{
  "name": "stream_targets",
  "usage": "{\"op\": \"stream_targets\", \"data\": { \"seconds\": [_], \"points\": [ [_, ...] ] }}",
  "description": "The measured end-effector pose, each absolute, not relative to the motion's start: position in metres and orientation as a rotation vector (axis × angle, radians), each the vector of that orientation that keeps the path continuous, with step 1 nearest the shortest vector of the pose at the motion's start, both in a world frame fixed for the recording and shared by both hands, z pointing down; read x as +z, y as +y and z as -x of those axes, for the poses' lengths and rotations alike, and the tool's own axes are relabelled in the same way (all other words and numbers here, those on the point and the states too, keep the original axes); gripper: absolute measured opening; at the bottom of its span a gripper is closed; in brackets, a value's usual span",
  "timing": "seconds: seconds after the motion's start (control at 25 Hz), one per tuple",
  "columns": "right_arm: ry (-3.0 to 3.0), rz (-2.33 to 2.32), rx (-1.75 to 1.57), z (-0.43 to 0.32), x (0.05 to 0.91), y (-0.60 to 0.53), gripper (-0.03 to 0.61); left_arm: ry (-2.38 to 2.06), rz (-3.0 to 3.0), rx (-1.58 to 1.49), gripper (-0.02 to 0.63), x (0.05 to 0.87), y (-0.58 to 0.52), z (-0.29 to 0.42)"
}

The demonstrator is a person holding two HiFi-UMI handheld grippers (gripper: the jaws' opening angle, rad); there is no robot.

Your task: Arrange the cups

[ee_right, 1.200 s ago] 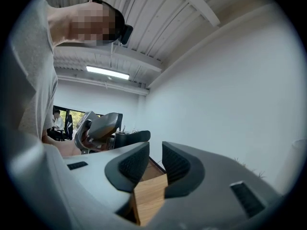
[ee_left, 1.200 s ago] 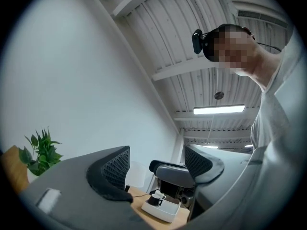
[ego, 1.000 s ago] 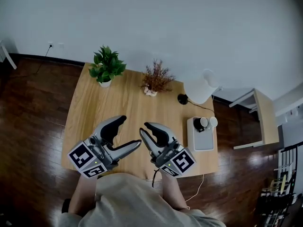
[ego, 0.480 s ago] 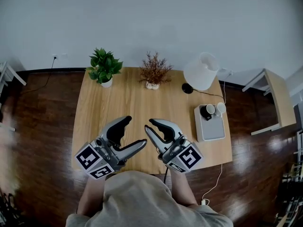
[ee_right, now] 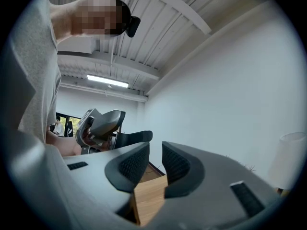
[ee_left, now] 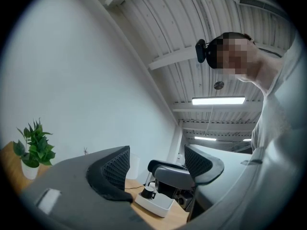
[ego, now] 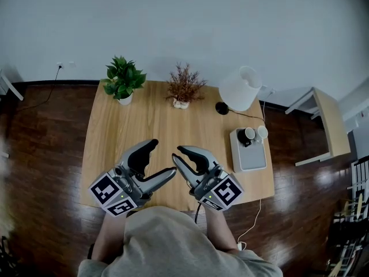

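Three cups stand at the far end of a pale grey tray on the wooden table's right side: a black cup and two white cups. Both grippers hover over the table's near edge, well left of the tray. My left gripper is wide open and empty. My right gripper keeps a narrow gap between its pads with nothing in it. In the left gripper view, the black cup and tray show between the jaws of the left gripper, behind the right gripper. The right gripper faces the left one.
A green potted plant, a dried-flower pot and a white lamp with a black base line the table's far edge. A cable runs off the near right. A small side table stands on the dark floor to the right.
The head view has swayed sideways. Both grippers have drifted a little over the table's near edge, with their jaws as they were.
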State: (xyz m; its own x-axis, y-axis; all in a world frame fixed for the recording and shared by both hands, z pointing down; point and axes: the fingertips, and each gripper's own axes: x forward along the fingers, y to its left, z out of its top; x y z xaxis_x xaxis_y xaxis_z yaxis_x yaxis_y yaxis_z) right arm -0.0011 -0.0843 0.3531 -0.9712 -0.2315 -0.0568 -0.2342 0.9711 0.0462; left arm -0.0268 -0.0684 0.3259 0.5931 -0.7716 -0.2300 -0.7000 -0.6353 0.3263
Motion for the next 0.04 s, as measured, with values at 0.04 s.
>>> {"op": "stream_targets", "data": {
  "seconds": [0.04],
  "points": [
    [3.072, 0.361, 0.084, 0.005, 0.3534, -0.0823, 0.079, -1.222, -2.618, -0.527, 0.355, 0.3262, -0.0673, 0.0302]
  ]
}}
